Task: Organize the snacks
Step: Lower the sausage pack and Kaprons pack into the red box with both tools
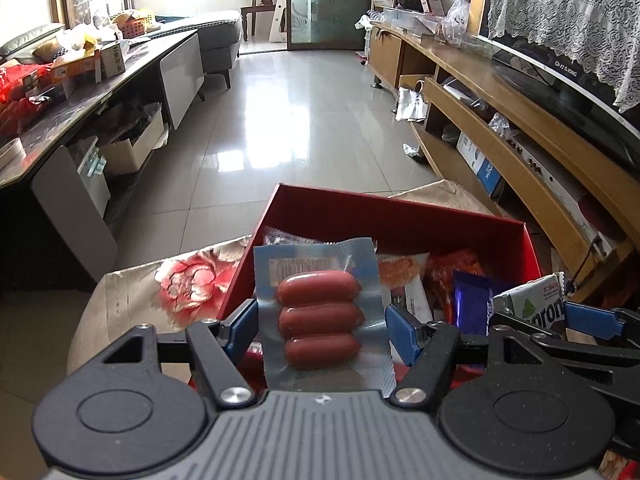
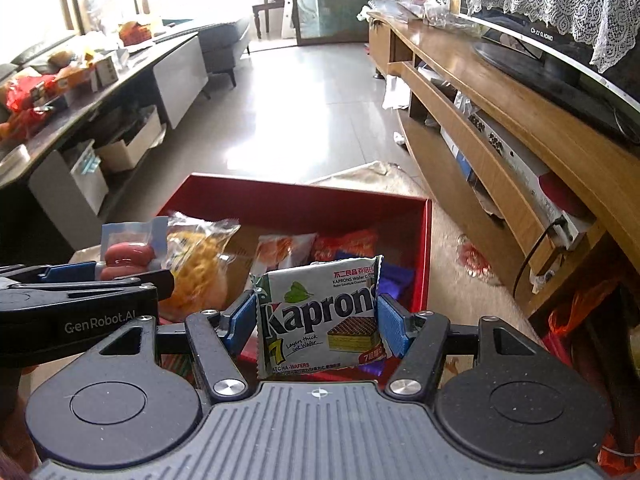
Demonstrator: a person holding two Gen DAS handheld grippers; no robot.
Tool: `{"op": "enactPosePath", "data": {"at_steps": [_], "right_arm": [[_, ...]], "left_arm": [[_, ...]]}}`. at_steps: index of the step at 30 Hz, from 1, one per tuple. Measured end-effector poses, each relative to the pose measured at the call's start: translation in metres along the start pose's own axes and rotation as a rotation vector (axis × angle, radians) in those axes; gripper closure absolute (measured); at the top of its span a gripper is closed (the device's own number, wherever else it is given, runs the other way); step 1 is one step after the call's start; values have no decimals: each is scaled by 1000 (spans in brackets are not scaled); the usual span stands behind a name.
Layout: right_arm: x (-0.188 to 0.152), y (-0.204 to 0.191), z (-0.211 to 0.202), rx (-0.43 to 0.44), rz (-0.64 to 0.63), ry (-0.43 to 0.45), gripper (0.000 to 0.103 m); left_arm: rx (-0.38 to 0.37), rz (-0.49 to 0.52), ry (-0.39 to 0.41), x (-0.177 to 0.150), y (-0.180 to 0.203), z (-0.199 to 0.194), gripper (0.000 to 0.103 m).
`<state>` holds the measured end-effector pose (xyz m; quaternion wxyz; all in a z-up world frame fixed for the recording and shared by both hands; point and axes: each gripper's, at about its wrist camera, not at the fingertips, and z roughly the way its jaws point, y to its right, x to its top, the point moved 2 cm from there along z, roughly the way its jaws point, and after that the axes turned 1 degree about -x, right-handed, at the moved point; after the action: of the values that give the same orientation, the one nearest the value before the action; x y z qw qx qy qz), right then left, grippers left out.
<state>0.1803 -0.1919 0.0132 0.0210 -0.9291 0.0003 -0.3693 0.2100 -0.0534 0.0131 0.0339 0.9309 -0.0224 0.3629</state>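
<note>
My left gripper (image 1: pixel 320 320) is shut on a clear pack of three red sausages (image 1: pixel 320 316) and holds it upright over the near edge of the red box (image 1: pixel 400 216). My right gripper (image 2: pixel 316 320) is shut on a silver Kaprons wafer pack (image 2: pixel 320 316), also upright above the red box (image 2: pixel 304 204). The box holds several snack packets, among them a yellow crisps bag (image 2: pixel 200 268) and a purple wrapper (image 1: pixel 472 304). The sausage pack shows at the left of the right wrist view (image 2: pixel 128 256); the wafer pack shows at the right of the left wrist view (image 1: pixel 532 300).
The box sits on a floral cloth (image 1: pixel 180 280). A dark cluttered table (image 1: pixel 80 96) runs along the left. A wooden TV cabinet (image 1: pixel 500 120) with a television (image 2: pixel 560 52) runs along the right. Glossy tiled floor (image 1: pixel 288 120) lies between them.
</note>
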Motion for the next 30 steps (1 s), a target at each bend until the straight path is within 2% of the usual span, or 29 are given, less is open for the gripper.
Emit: {"op": "enactPosePath", "data": {"at_steps": [20, 30], "right_arm": [[14, 11, 53, -38, -4, -34, 33], [12, 12, 68, -25, 10, -60, 30]], "left_arm": [[65, 52, -33, 17, 15, 61, 38], [75, 73, -38, 19, 13, 66, 38]]}}
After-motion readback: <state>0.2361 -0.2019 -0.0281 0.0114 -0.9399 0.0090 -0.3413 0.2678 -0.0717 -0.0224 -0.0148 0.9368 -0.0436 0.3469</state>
